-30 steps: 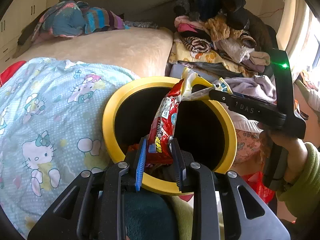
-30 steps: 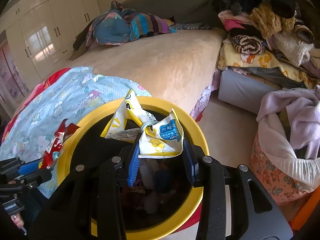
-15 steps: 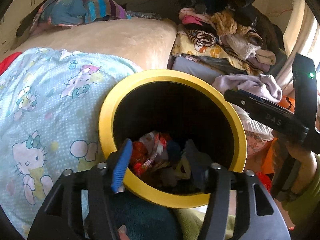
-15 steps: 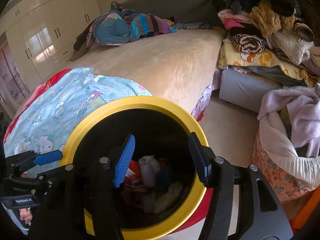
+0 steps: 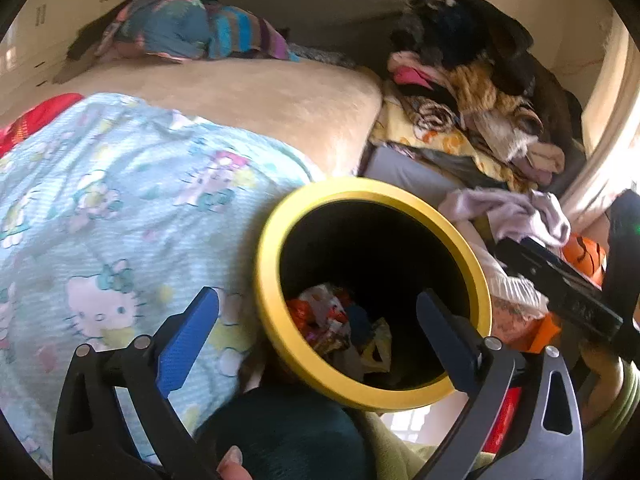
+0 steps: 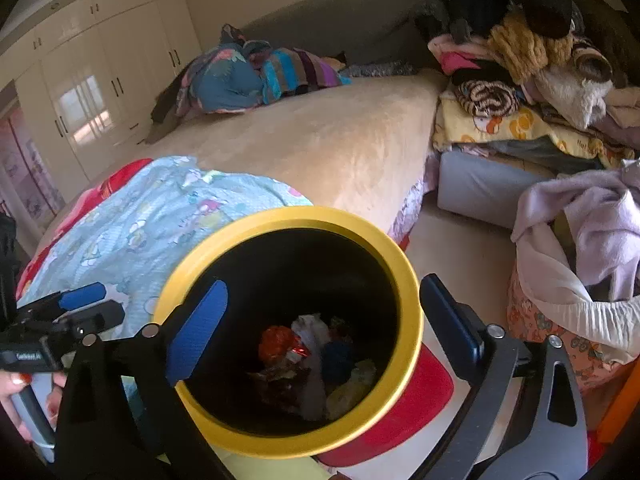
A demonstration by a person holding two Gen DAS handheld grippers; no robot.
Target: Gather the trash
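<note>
Two grippers hang empty over a yellow-rimmed trash bin: the left gripper point(image 5: 318, 316) and the right gripper point(image 6: 324, 312) have both just been opening, and each now stands spread wide with nothing between its jaws. Below them, wrappers point(image 6: 308, 364) lie in a loose heap at the bottom of the trash bin point(image 6: 404, 280), a crumpled mix of red-orange, white, yellow and blue packaging, thin and light by the look of it. The bin itself has a black interior and a red base, and it stands on the floor just beside the bed point(image 6: 320, 136).

The drop-off step appears complete, with the trash released into the bin. The next move would call for drawing both grippers clear of the rim and looking for further litter; none is plainly visible on the bed from either wrist view.

A pale blue cartoon-print blanket point(image 5: 120, 208) covers the near part of the bed, touching the bin's left side. Farther off, a bundle of striped bedding point(image 6: 256, 72) lies at the bed's far end, and piled clothes point(image 6: 532, 68) rise to the right.
</note>
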